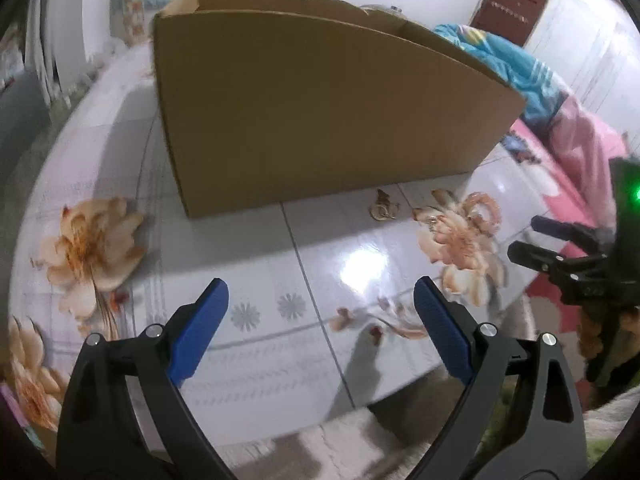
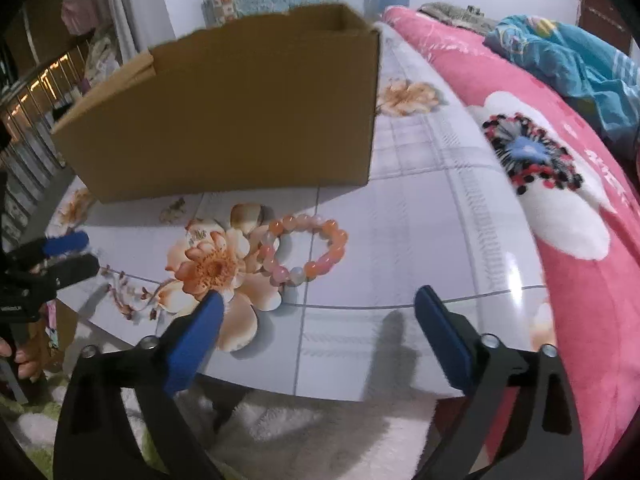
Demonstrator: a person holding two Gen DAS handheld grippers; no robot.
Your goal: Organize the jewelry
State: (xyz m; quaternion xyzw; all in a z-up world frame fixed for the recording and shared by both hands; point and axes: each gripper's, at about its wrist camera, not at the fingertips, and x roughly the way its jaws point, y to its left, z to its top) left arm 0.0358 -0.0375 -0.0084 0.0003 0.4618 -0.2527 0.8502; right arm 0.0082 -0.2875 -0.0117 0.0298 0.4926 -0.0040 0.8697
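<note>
Both the left gripper and the right gripper stand wide open and hold nothing above the flowered table, where the bead bracelet lies before the cardboard box.

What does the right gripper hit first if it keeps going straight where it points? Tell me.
Probably the bead bracelet lying on the table. The right gripper stands open and empty, aimed down at it. Depth is unclear, so it might meet bare tabletop just short of the beads.
</note>
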